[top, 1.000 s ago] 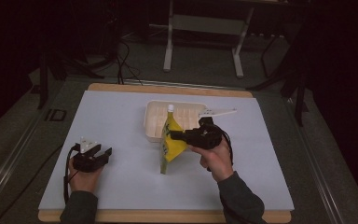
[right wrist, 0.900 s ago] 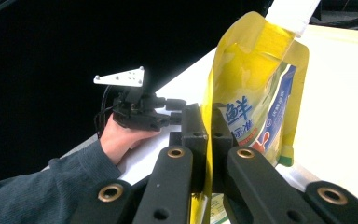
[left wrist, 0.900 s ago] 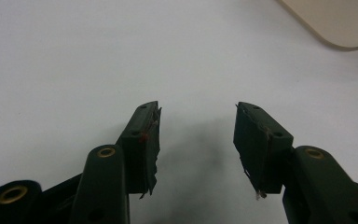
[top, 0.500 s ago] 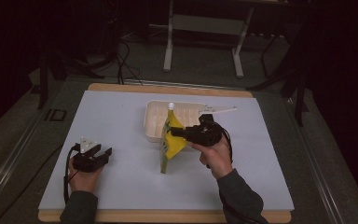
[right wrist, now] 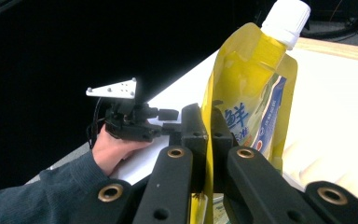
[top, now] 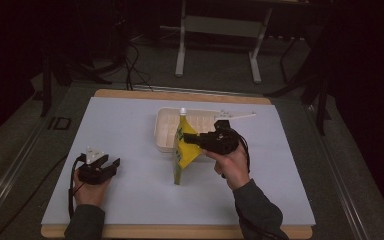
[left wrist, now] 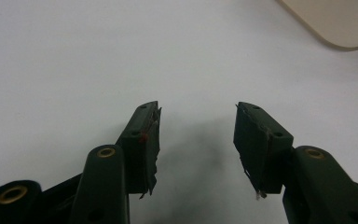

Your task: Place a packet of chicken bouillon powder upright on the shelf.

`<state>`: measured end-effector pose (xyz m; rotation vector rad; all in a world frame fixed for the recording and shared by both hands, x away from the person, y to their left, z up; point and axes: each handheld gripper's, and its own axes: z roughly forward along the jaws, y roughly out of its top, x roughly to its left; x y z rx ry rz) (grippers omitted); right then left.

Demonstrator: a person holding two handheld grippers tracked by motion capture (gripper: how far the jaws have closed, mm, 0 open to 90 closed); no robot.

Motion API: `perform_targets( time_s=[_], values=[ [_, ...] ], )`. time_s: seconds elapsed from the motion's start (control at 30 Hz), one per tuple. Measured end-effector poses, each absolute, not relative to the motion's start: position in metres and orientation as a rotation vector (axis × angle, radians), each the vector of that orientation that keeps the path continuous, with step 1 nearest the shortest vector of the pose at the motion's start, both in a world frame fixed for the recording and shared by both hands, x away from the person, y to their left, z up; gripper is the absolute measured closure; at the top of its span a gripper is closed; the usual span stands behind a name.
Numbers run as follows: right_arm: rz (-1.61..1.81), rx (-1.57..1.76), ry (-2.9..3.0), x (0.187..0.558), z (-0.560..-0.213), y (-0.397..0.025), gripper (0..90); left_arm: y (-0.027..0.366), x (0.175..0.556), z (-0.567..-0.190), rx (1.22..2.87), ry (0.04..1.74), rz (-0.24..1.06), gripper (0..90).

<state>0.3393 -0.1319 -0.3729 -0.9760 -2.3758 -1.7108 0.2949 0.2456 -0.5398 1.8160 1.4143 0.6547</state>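
Note:
A yellow spouted pouch (top: 183, 150) with a white cap (top: 183, 111) hangs upright above the white table (top: 130, 125), just in front of a cream tray (top: 167, 125). My right gripper (top: 190, 138) is shut on the pouch's edge; in the right gripper view both jaws pinch the pouch (right wrist: 247, 102) below its white cap (right wrist: 286, 16). My left gripper (top: 111, 163) rests low at the table's left front, open with nothing between its fingers (left wrist: 145, 135).
The cream tray's corner (left wrist: 335, 23) lies ahead and to the right in the left gripper view. A wooden border (top: 180, 94) edges the table. Metal stand legs (top: 182, 45) and cables are on the dark floor behind.
My right gripper has carried the pouch slightly higher and toward the tray. The left gripper has stayed where it was.

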Motion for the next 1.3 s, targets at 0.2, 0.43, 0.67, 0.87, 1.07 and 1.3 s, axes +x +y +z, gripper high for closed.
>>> perform_targets(
  time_s=[0.2, 0.43, 0.67, 0.87, 1.07, 1.3],
  values=[
    [-1.752, -0.991, -2.355, 0.341, -0.367, -0.134, 90.0, 0.246, 0.295, -0.54, 1.815, 1.415, 0.654, 49.6],
    [-1.766, -1.028, -2.361, 0.345, -0.365, -0.133, 90.0, 0.246, 0.295, -0.54, 1.815, 1.415, 0.652, 49.6],
    [-1.784, -1.054, -2.359, 0.35, -0.364, -0.133, 90.0, 0.246, 0.295, -0.54, 1.815, 1.415, 0.653, 49.6],
    [-1.795, -1.091, -2.353, 0.358, -0.364, -0.13, 90.0, 0.246, 0.295, -0.54, 1.815, 1.415, 0.651, 49.6],
    [-1.8, -1.126, -2.338, 0.364, -0.367, -0.13, 90.0, 0.246, 0.295, -0.54, 1.815, 1.415, 0.65, 49.6],
    [-1.804, -1.161, -2.336, 0.372, -0.367, -0.129, 90.0, 0.246, 0.295, -0.54, 1.811, 1.416, 0.651, 49.6]
  ],
)
